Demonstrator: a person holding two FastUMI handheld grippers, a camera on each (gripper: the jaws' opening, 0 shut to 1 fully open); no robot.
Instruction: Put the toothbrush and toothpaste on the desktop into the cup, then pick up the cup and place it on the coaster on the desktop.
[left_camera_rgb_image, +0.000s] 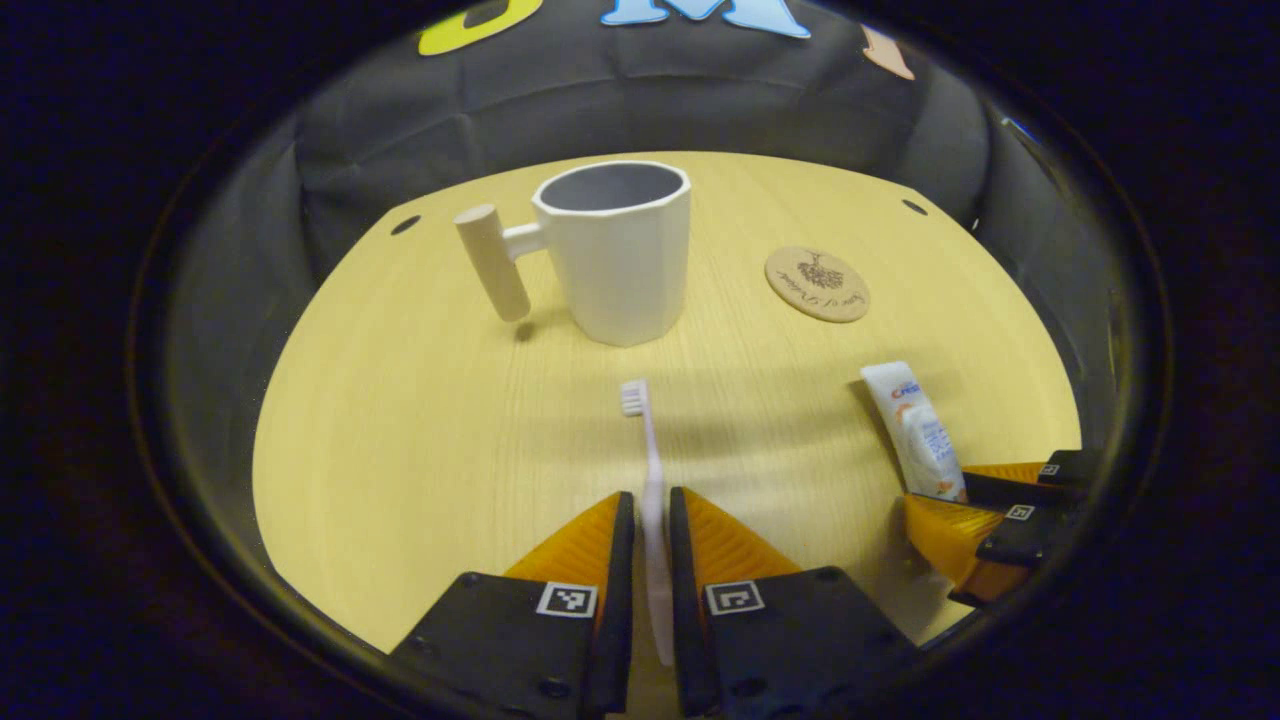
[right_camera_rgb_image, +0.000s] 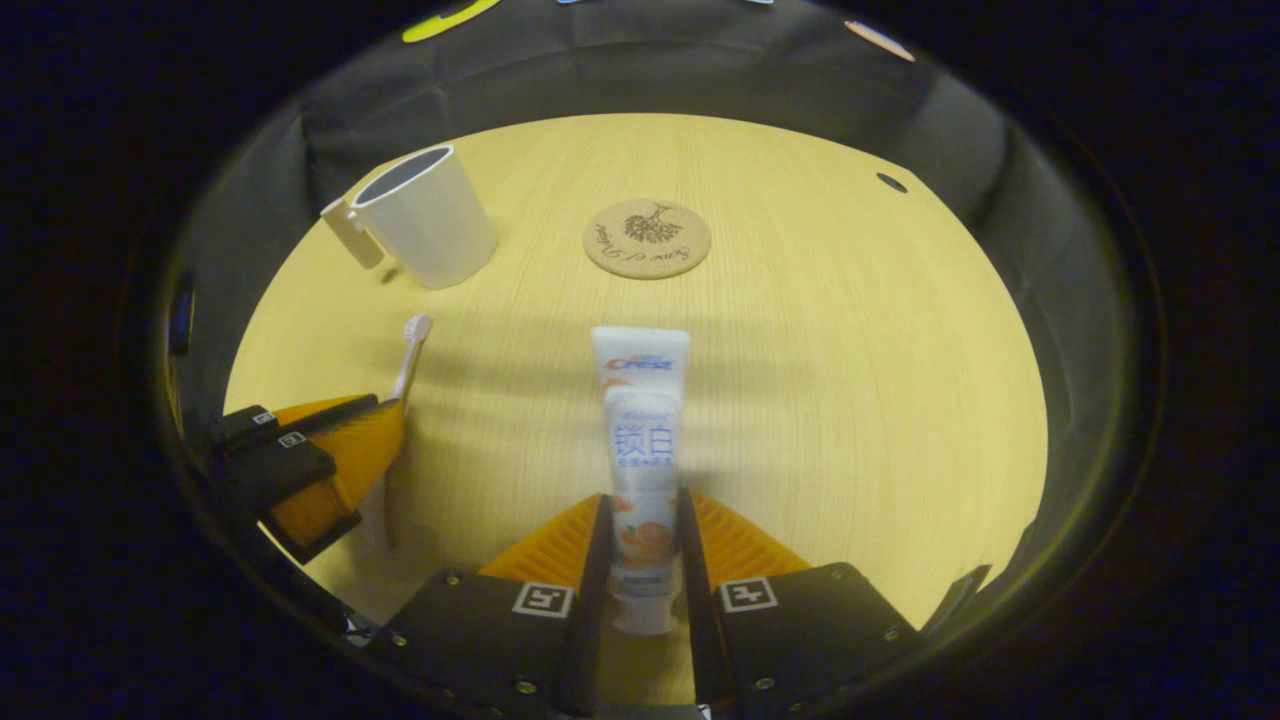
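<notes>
Both tools loaded, nothing in the cup yet. Left tool is clenched on the toothbrush near mid-handle, bristle head pointing up-frame toward the cup at upper centre of the left gripper view. Right tool is clenched on the toothpaste at its cap end, flat crimped end forward, centre of the right gripper view. The coaster sits bare at upper centre there, just right of the cup. Cannot tell whether either item is clear of the tabletop.

To do this step well, I'd say:
- Lift straight before travelling, to avoid dragging either item.
- Go one at a time; two tools will crowd the cup's mouth.
- Tilt each item near vertical over the rim and lower it inside before releasing; a high drop could tip the cup.
- Keep clear of the handle, which sticks out frame-left.
</notes>
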